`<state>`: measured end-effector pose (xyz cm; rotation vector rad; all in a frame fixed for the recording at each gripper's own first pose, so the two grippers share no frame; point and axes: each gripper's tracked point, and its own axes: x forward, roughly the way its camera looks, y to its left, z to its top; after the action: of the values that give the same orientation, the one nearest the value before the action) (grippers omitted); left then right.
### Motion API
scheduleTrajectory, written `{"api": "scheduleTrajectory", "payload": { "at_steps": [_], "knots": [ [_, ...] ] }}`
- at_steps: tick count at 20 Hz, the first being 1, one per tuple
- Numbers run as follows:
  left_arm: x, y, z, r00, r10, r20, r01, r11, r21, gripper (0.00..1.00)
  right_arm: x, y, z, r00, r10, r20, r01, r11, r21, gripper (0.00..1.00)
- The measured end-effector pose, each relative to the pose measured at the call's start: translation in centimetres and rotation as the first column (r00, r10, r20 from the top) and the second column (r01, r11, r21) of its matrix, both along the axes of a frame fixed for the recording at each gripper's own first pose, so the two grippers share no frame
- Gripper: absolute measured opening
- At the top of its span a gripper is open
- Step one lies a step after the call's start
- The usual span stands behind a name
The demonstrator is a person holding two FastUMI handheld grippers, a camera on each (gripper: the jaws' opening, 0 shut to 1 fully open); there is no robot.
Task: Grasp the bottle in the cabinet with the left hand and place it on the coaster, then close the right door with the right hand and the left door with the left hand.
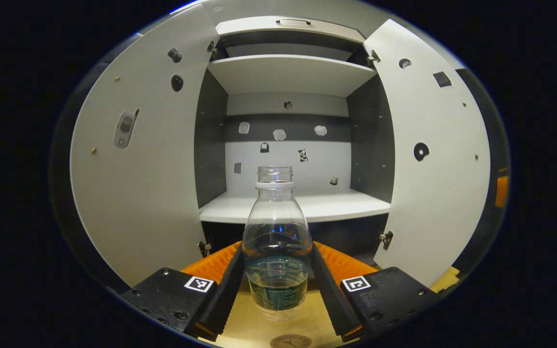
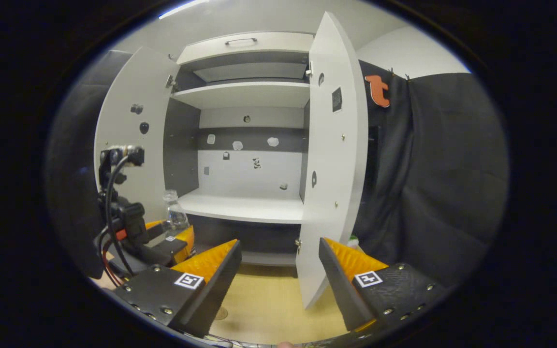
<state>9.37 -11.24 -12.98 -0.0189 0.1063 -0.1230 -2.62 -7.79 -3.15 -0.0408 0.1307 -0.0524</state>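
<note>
Bottle upright, open neck up, between left tongs

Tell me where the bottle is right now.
The bottle is out of the cabinet, held between the left gripper fingers in front of the open doors, above the wooden table.

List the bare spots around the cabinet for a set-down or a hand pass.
Free: the lower shelf between the grey side walls, and the upper shelf. Also free: the wooden tabletop between the right tool's fingers, left of the right door. Crowded: the left tool, shut on the bottle just above the coaster.
</note>
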Motion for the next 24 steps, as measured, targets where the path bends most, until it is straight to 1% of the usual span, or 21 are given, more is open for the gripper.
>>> {"api": "scheduleTrajectory", "payload": {
  "at_steps": [4,9,12,18,23,24],
  "knots": [
    [-2.7,-0.3,-5.3,0.999,0.020,-0.039,-0.020,1.000,-0.008,0.82,-1.0,-0.8,-1.7,0.999,-0.003,-0.040,0.003,1.000,-0.002,0.98],
    [-5.6,-1.9,-12.5,0.992,0.008,-0.126,-0.013,0.999,-0.035,0.82,-1.6,-2.1,-4.2,0.995,-0.023,-0.098,0.023,1.000,-0.006,0.98],
    [-6.3,-2.5,-15.5,0.990,0.008,-0.138,-0.010,1.000,-0.012,0.82,-1.8,-2.9,-5.1,0.992,-0.034,-0.125,0.031,0.999,-0.023,0.98],
    [-5.9,-2.3,-18.9,0.990,0.026,-0.140,-0.022,0.999,0.027,0.82,-1.5,-3.8,-6.8,0.983,-0.045,-0.177,0.040,0.999,-0.031,0.98],
    [-5.7,-2.0,-20.5,0.988,0.032,-0.150,-0.030,0.999,0.015,0.82,-1.3,-3.9,-7.7,0.979,-0.041,-0.201,0.033,0.999,-0.043,0.98],
    [-5.5,-1.9,-20.2,0.990,0.032,-0.137,-0.030,0.999,0.017,0.82,-1.2,-3.9,-7.8,0.978,-0.039,-0.205,0.029,0.998,-0.047,0.98]
  ]
}}
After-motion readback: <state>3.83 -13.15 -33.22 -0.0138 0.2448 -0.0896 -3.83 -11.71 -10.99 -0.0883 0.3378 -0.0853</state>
